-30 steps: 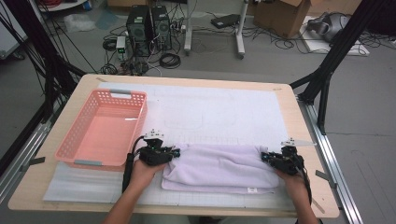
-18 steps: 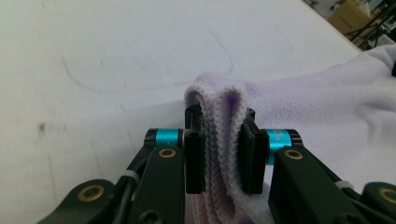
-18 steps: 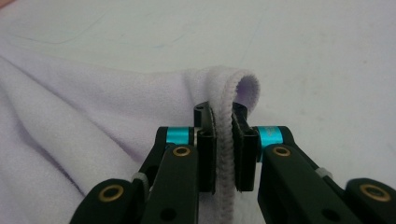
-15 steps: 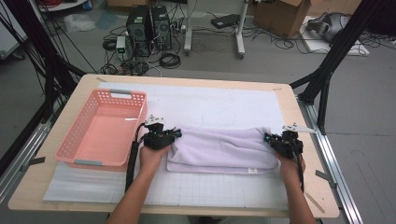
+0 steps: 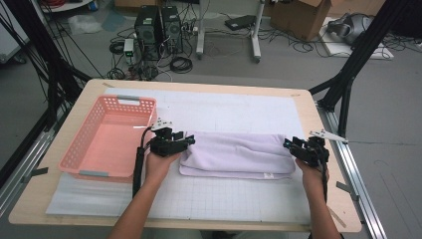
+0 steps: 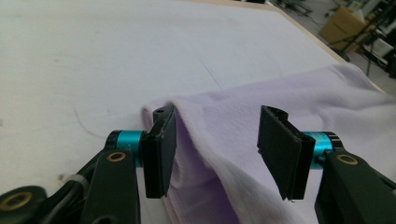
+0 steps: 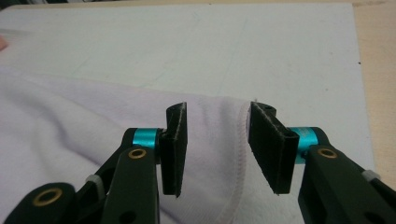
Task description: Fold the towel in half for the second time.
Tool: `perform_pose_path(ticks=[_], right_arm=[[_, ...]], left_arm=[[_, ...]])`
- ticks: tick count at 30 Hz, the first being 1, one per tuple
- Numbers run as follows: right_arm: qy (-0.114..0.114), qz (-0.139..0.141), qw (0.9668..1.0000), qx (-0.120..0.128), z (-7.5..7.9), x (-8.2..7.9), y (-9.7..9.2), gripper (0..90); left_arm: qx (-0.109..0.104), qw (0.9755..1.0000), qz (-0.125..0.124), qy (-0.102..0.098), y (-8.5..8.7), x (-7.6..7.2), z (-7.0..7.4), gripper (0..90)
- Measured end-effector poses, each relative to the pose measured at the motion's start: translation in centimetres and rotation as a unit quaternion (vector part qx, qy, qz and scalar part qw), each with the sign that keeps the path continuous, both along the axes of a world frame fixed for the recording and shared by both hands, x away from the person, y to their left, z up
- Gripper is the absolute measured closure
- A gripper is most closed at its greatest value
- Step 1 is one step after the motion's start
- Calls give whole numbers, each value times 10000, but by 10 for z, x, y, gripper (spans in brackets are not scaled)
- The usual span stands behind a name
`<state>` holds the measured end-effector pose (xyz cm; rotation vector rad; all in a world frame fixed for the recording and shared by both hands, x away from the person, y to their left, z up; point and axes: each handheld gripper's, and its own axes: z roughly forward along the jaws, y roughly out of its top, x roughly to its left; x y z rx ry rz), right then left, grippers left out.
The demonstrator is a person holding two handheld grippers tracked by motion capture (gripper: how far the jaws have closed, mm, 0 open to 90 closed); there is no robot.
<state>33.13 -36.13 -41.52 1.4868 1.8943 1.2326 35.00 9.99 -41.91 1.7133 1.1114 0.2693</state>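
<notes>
Cables, computer towers and cardboard boxes lie on the grey floor behind the table [image 5: 318,124], which carries a white grid mat [image 5: 234,112]. On the mat, in the near middle, rests a pale lilac cloth [image 5: 234,154], folded into a long band from left to right. A pink basket [image 5: 84,149] stands to its left, apart from the cloth.

The left gripper [image 5: 185,142] is at the left end of the cloth and the right gripper [image 5: 289,145] at the right end. Both pairs of jaws have just been opening and now stand half wide. In the left gripper view the cloth's folded edge [image 6: 187,140] lies between the jaws and leans against the left one, but the pads do not press it. In the right gripper view the stitched hem [image 7: 240,140] lies between the jaws, also free.

The cloth looks light, soft and limp, like fleece or jersey. It will sag and slide out of shape if lifted at one point, and the layers may separate. I think it is best to pinch all layers together at both short ends, near the corners, where the hem gives some thickness. It is not fragile, and the surface is not slippery.
</notes>
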Motion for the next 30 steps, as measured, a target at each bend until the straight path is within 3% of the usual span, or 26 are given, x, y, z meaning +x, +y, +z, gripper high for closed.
perform_pose_path(ticks=[2,4,6,10,12,15,18,19,21,24,26,28,30], right_arm=[[-1,147,9999,-32,1,-8,-1,568],[-47,242,9996,-104,1,-17,-4,568],[-57,290,9996,-24,0,-25,-7,568],[-51,377,9993,29,-4,-39,-15,568],[-17,421,9991,25,-6,-44,-16,569],[67,466,9989,9,-10,-48,-17,575],[106,460,9989,10,-12,-47,-16,576],[117,466,9988,7,-14,-46,-16,575],[231,504,9984,45,-16,-45,-14,573],[388,584,9975,-49,-21,-44,-9,582],[477,589,9971,-53,-21,-43,-9,672],[498,653,9966,31,-21,-44,-11,830],[468,691,9964,141,-19,-46,-13,854]], left_arm=[[139,9998,-145,94,1,-5,0,485],[140,9997,-202,34,3,-12,-2,519],[267,9993,-263,56,5,-17,-5,554],[208,9992,-337,94,9,-24,-12,576],[293,9985,-434,170,7,-26,-17,588],[422,9971,-560,288,0,-27,-25,564],[466,9963,-678,256,-9,-30,-28,555],[506,9958,-726,223,-12,-31,-29,570],[540,9953,-798,110,-14,-34,-29,685],[339,9969,-708,-6,-9,-39,-26,807],[178,9977,-655,-35,-1,-41,-25,835],[49,9984,-555,-79,8,-44,-24,862],[-110,9989,-455,-102,18,-46,-24,868]])
